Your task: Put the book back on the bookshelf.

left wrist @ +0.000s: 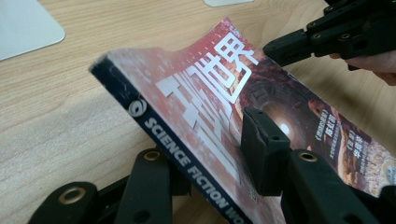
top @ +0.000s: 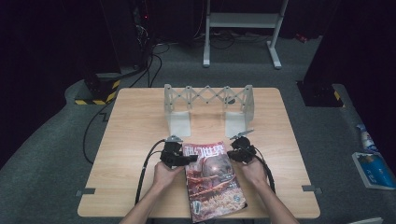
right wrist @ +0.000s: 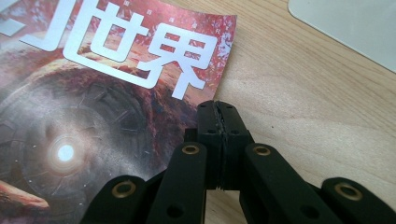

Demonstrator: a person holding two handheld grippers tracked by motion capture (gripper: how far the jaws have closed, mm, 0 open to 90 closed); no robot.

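A magazine (top: 212, 179) lies at the bench's (top: 140, 140) near edge, spine side lifted by the left claw (top: 186, 159), clamped on it. The right claw (right wrist: 219, 122), jaws together, rests at the cover's far edge. The extending rack (top: 208, 100) behind stands unfilled; placement likely remains.

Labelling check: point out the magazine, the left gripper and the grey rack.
magazine (top: 212, 179), high view, middle of the cover.
left gripper (top: 186, 159), high view, between its fingertips at the spine.
grey rack (top: 208, 95), high view, lattice crossbar.
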